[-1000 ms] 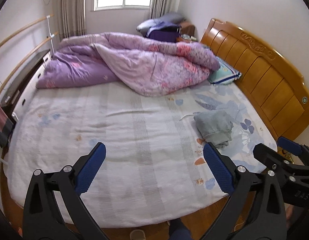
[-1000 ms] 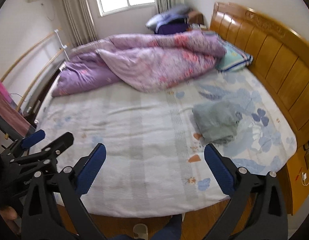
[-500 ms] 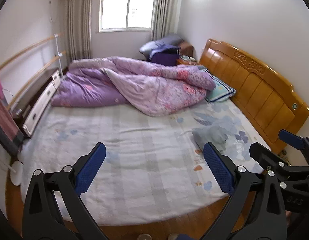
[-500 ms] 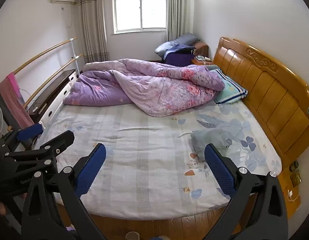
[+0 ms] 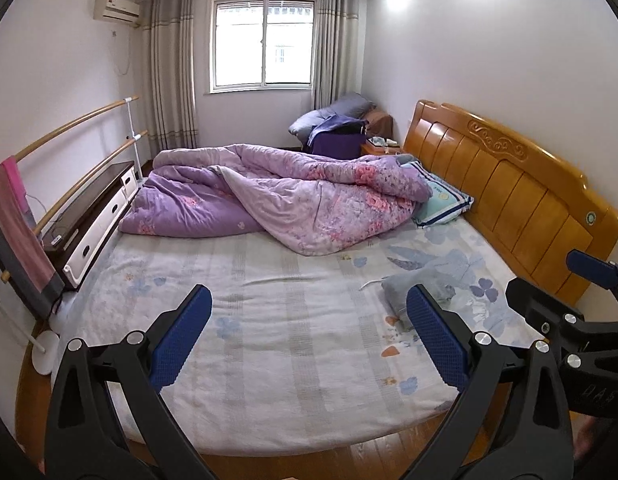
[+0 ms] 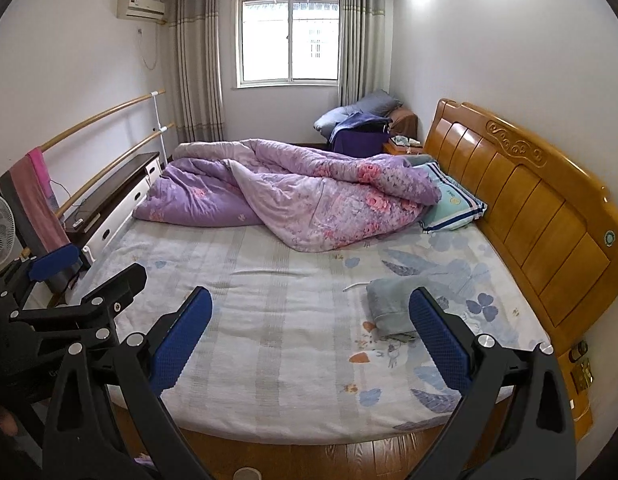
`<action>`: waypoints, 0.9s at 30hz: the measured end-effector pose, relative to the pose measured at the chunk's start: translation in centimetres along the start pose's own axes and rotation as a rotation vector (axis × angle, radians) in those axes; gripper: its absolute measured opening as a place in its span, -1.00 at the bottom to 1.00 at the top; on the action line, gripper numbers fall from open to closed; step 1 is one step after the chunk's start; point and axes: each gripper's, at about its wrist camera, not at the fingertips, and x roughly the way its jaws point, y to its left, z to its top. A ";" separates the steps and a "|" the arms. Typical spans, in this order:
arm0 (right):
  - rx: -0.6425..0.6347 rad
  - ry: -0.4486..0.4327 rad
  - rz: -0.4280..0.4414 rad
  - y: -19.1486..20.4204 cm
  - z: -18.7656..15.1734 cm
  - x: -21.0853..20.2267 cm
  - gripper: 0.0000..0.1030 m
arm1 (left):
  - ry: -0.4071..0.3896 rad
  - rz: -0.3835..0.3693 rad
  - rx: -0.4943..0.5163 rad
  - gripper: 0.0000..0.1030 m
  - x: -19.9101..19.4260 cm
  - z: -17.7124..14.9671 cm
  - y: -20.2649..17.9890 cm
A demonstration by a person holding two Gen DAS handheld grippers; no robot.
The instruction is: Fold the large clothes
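Both grippers, left (image 5: 309, 340) and right (image 6: 311, 340), raised and drawn back from the bed (image 6: 269, 320) since 1 s ago, jaws wide and empty; 1 folded grey garment (image 6: 393, 304) on the sheet near the headboard (image 6: 529, 200), long axis toward the camera.

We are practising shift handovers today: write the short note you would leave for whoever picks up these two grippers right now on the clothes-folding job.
Left gripper: open, empty, held above the foot edge of the bed.
Right gripper: open, empty, alongside it, nothing touched.
Grey garment: lies in a compact bundle on the sheet, on the headboard side, apart from the purple quilt heaped at the far side by the pillow.
Done: the garment looks folded, though I cannot tell how neatly.
Left: check the bundle; no other loose clothes show on the sheet.
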 end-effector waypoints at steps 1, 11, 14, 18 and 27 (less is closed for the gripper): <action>-0.006 -0.011 -0.003 -0.6 -0.2 -0.6 0.85 | -0.002 0.004 -0.003 0.91 -0.3 -0.1 -0.5; -0.014 -0.035 0.016 -4.5 -2.4 -4.1 0.85 | -0.026 0.065 0.036 0.91 -3.8 -1.5 -6.2; -0.009 -0.037 0.017 -4.9 -3.0 -4.9 0.85 | -0.021 0.071 0.048 0.91 -4.3 -1.8 -6.9; -0.002 -0.034 0.019 -5.0 -3.4 -5.8 0.85 | -0.030 0.077 0.057 0.91 -5.1 -2.3 -7.5; 0.015 -0.061 0.001 -3.6 -3.9 -8.1 0.85 | -0.071 0.085 0.077 0.91 -7.6 -2.6 -7.0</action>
